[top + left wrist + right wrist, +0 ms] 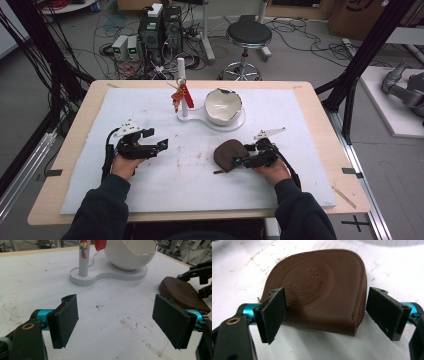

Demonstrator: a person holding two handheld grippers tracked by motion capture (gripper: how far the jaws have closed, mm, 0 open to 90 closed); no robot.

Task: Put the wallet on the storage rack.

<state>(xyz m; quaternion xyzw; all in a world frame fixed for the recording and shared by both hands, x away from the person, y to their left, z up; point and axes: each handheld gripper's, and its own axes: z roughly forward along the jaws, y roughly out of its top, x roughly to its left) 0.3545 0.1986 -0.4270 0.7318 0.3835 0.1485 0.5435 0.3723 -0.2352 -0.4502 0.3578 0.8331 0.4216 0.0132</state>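
A brown leather pouch with an embossed cartoon cat face lies flat on the white mat, right of centre. My right gripper is open at the pouch's near edge, its jaws standing either side of it; the right jaw is clear of the leather. My left gripper is open over bare mat at the left, with nothing between its jaws. In the left gripper view the pouch lies to the right, with the right gripper behind it.
At the back of the mat stands a white base carrying a cracked-egg-shaped bowl and an upright post with a red charm. A stool and cables lie beyond the table.
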